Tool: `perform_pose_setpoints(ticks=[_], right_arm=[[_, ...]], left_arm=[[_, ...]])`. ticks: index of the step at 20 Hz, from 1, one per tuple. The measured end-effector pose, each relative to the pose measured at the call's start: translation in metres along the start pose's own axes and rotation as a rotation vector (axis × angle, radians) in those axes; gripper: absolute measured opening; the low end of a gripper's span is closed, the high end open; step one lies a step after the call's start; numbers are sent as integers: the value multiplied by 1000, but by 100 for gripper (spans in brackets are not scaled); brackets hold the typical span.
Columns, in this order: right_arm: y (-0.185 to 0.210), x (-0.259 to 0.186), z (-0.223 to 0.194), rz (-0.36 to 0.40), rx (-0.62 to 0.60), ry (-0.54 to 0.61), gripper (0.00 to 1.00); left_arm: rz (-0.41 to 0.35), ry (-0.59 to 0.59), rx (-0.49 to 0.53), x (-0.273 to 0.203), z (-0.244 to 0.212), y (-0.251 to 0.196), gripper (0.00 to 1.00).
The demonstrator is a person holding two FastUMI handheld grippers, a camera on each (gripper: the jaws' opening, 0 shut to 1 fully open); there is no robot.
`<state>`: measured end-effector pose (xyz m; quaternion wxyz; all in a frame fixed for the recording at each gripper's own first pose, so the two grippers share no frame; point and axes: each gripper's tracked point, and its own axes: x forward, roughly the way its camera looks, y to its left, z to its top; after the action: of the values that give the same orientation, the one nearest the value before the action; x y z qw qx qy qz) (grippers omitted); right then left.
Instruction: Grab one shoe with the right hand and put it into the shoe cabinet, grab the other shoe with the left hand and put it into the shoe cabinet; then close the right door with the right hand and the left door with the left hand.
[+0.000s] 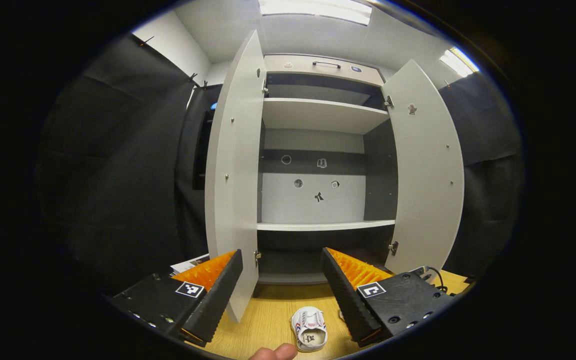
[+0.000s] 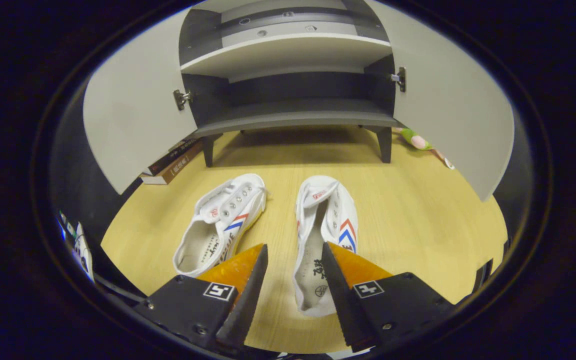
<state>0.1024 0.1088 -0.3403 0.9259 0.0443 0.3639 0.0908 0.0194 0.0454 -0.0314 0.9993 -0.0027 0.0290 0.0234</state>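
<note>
Item: my right tool [image 2: 293, 265], fingers spread and lowered over the right canvas shoe [image 2: 325, 220] at lower centre of the worktop [image 2: 418, 215], ready to straddle it; my left tool [image 1: 283, 270], also spread, faces the open shoe cabinet [image 1: 318, 115].

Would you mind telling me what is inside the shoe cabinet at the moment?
The shoe cabinet holds no shoes: its shelves are bare, with small stickers on the back panel. Both white shoes lie on the table in front. The lowest compartment's depth is shadowed and partly hidden by the left gripper's fingers.
</note>
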Motion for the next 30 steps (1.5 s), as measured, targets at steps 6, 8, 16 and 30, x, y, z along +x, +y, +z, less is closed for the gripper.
perform_pose_setpoints(ticks=[6,8,16,30], right_arm=[[-1,30,-3,-21,-21,38,40],[-3,36,-3,-38,-24,38,36],[-11,49,4,-83,-78,-18,23],[-8,3,58,-84,-252,-251,4]], left_arm=[[12,19,-7,9,-9,11,95],[18,20,-6,9,-8,15,95],[22,39,-5,16,-17,18,95],[-3,45,-30,16,-22,3,95]])
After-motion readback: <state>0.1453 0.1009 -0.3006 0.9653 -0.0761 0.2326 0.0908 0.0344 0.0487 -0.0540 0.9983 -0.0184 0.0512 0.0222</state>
